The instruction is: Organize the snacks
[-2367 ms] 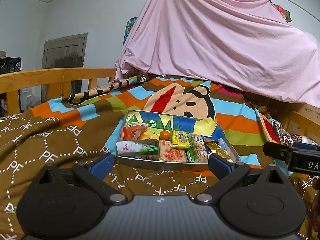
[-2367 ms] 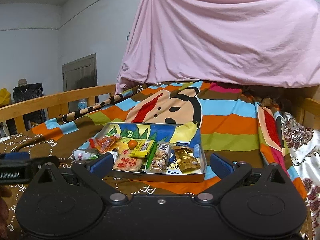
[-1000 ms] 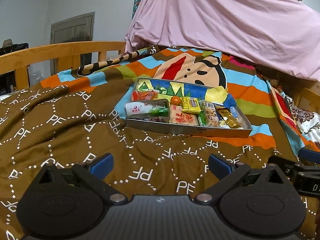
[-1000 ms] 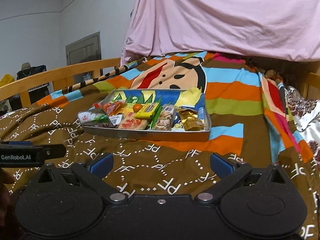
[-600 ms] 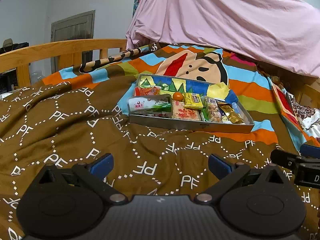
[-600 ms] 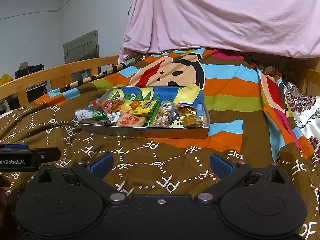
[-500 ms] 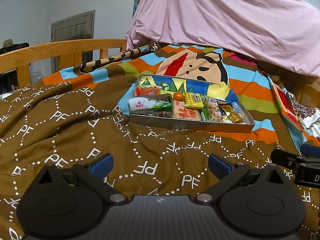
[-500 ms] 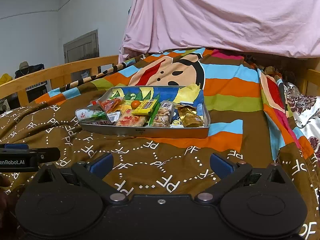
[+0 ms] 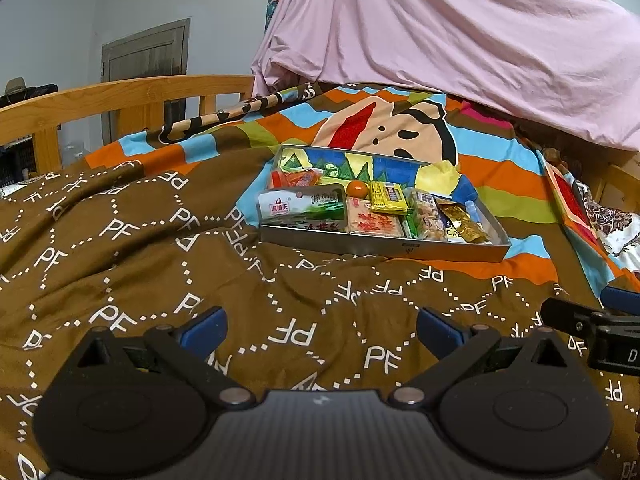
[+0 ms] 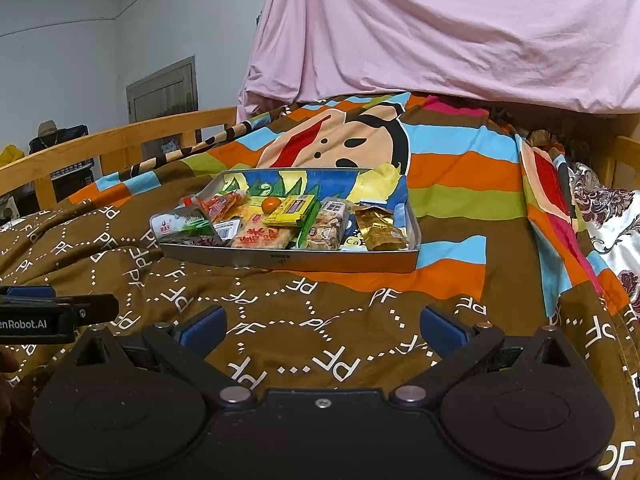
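- Distance is what has changed: 2.4 s ago both wrist cameras sat close over the shallow silver metal tray (image 9: 384, 246) of snacks, its near wall just past the fingertips; now it lies well apart from both grippers, with a broad stretch of brown "PF"-patterned blanket (image 9: 120, 240) between; over the last half second the views have hardly shifted.
- Left gripper (image 9: 320, 326) hovers over the blanket with its blue-padded fingers (image 9: 206, 326) spread wide and nothing between them; the right gripper (image 10: 322, 326) is the same, fingers wide and empty; each shows at the edge of the other's view.
- Tray rests on the bed where the brown blanket meets the striped cartoon-print blanket (image 10: 440, 160); inside lie a white-and-green soft packet (image 9: 302, 206) at the left end, a flat orange-printed cracker pack (image 10: 260, 237), a small round orange fruit or sweet (image 9: 357, 189), a yellow wrapped bar (image 10: 294, 206) and a crinkled gold foil packet (image 10: 380, 232) at the right end.
- Judgement: the packets look roughly ranked side by side, and the empty grippers drawn back suggest the sorting is finished or paused; if any item needs moving, a fresh approach to the tray is called for.
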Motion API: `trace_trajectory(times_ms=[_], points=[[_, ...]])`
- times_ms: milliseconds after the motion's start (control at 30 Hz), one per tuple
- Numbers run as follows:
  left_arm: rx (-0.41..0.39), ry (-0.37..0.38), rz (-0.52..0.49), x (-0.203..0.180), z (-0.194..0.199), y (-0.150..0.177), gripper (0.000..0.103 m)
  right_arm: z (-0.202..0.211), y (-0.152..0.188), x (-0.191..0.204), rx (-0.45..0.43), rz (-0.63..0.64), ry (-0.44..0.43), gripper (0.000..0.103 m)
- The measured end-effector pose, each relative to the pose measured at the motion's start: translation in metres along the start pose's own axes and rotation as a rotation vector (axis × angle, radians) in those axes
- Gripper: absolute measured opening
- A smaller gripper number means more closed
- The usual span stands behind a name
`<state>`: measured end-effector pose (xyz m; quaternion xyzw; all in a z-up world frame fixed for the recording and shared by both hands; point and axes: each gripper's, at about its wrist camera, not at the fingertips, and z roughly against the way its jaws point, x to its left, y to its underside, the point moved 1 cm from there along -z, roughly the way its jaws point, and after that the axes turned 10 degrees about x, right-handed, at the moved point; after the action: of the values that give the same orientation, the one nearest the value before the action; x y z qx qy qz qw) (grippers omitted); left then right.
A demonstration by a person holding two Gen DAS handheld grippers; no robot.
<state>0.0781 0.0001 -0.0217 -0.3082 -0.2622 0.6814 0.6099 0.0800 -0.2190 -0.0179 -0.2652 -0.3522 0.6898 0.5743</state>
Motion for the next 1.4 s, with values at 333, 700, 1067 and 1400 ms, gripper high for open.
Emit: trace_trajectory(times_ms=[333, 700, 1067, 1400], points=[[0.000, 0.002, -0.001, -0.0004, 0.0004, 0.0007, 0.103, -0.0004, 0.0004, 0.0013, 0.002, 0.004, 0.000, 0.102], [0.001, 0.001, 0.000, -0.0006, 0.0005, 0.0006, 0.103, -0.0015, 0.0014, 0.0021, 0.008, 0.008, 0.000, 0.102], [0.001, 0.002, -0.006, -0.0015, 0.0000, 0.0036, 0.103, -0.0012, 0.0019, 0.0018, 0.009, 0.007, 0.001, 0.102], [0.003, 0.003, -0.006, -0.0016, -0.0001, 0.0041, 0.103, -0.0014, 0.0012, 0.0020, 0.010, 0.008, 0.001, 0.102]])
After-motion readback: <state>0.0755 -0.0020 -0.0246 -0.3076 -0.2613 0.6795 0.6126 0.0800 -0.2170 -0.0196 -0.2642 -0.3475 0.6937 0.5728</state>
